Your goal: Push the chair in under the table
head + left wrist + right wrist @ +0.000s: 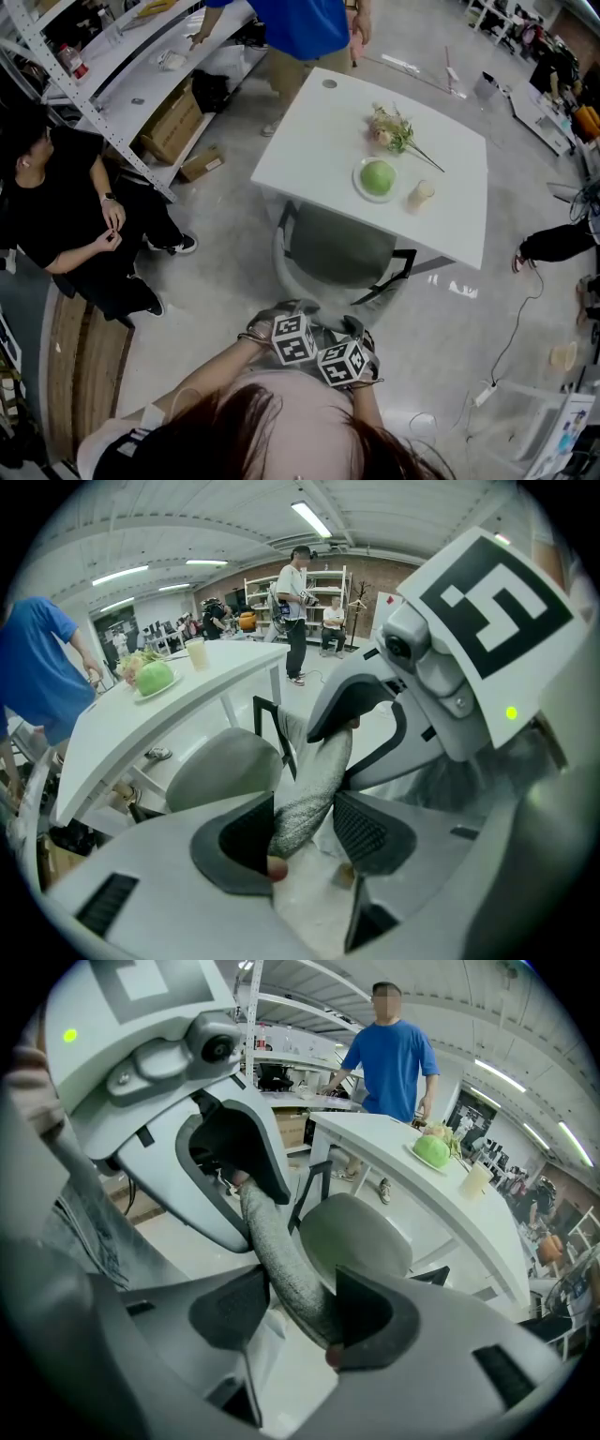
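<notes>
— Whereabouts of the chair [337,246]?
— Stands at the near edge of the white table [319,141], grey seat partly beneath the top, backrest [314,780] toward the camera wearer.
— And the left gripper [305,832]?
— Straddles the backrest's padded top rim. Jaws wide, the rim leaning on one pad, a gap on the other side (so no real clamp).
— Right gripper [295,1307]?
— Much the same, just beside the left one on that rim. Jaws apart, the grey rim running between them, touching one pad and clear of the other.
— On the tabletop?
— A green round thing [377,177] on a plate [357,185], a pale cup [421,194] just beside it, a bunch of flowers [392,131] farther back.
— Anybody around?
— A person in a blue shirt [300,23] at the table's far side; another in black [56,206] seated by the shelving [131,103] at the left.
</notes>
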The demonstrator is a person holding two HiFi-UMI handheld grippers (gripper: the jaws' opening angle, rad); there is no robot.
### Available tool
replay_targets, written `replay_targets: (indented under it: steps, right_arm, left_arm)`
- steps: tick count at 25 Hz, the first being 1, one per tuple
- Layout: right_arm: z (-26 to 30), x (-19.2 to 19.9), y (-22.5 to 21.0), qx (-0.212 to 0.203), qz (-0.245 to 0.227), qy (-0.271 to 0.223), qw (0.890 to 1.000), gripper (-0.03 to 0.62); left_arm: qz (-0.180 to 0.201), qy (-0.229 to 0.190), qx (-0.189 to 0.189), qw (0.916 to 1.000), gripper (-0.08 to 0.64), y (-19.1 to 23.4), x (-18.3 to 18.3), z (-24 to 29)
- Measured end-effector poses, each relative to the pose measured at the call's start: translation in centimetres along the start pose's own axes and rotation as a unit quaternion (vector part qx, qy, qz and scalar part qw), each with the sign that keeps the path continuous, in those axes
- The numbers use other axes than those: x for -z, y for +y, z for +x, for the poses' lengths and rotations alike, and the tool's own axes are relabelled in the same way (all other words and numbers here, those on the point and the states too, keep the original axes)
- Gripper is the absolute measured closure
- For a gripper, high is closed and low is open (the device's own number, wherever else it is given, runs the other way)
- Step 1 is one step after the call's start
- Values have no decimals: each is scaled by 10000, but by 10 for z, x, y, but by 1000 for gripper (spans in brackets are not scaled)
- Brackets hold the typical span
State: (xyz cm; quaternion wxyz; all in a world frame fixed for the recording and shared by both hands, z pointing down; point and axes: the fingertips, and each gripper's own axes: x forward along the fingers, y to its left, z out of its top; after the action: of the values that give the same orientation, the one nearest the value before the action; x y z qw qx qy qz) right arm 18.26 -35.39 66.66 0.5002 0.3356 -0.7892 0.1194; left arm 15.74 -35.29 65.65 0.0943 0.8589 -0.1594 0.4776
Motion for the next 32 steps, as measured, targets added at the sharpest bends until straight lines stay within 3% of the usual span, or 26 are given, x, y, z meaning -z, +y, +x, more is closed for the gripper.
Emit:
replay_targets:
  steps: [32]
  right_arm:
    - [21, -24, -61, -75, -458, -134, 9988, 371]
  left_arm:
    - [-216, 44, -127, 9997, 357, 55, -36, 21]
